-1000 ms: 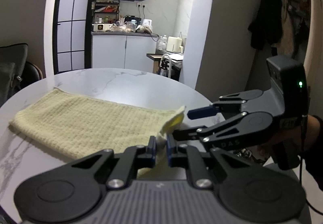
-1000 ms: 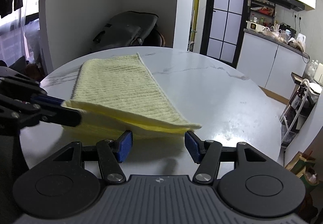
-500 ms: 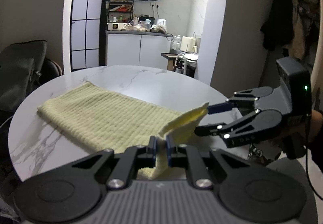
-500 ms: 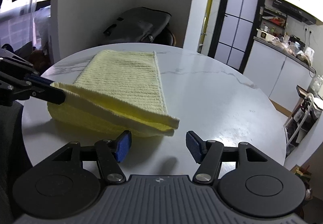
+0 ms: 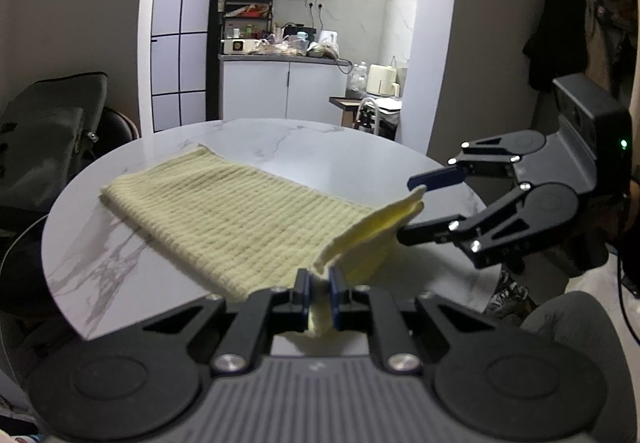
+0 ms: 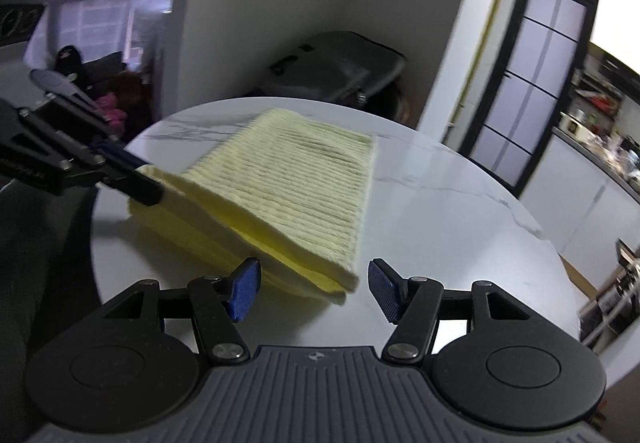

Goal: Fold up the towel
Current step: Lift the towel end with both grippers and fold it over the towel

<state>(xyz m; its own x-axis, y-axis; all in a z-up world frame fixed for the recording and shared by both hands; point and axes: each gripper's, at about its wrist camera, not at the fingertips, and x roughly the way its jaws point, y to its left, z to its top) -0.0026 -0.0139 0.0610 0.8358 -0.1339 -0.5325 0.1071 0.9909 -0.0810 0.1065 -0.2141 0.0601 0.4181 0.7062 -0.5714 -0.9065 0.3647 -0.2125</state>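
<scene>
A pale yellow waffle-weave towel [image 5: 240, 219] lies folded in layers on the round white marble-patterned counter [image 5: 320, 151], its ribbed top face running away toward the far left rim. The near end is lifted off the surface.

The left claw [image 5: 319, 293] is pressed together on one near corner of the towel, the cloth pinched between its blue pads [image 5: 303, 289] and hanging slightly below them. From the right wrist view the same claw [image 6: 144, 189] comes in from the left, its dark tips clamped on the raised corner of the towel [image 6: 288, 195], which slopes down from there onto the counter [image 6: 440, 211].

The right claw [image 6: 314, 289] is spread wide, its two blue pads [image 6: 244, 285] standing on either side of the towel's other near corner without touching it; the layered yellow edge sits between and just ahead of them. In the left wrist view the right claw [image 5: 412, 203] appears at the right with its fingers apart, the corner of the towel pointing into the gap.

A dark bag [image 6: 340, 69] rests on a seat behind the counter, beside a black-framed glass door [image 6: 532, 83].
</scene>
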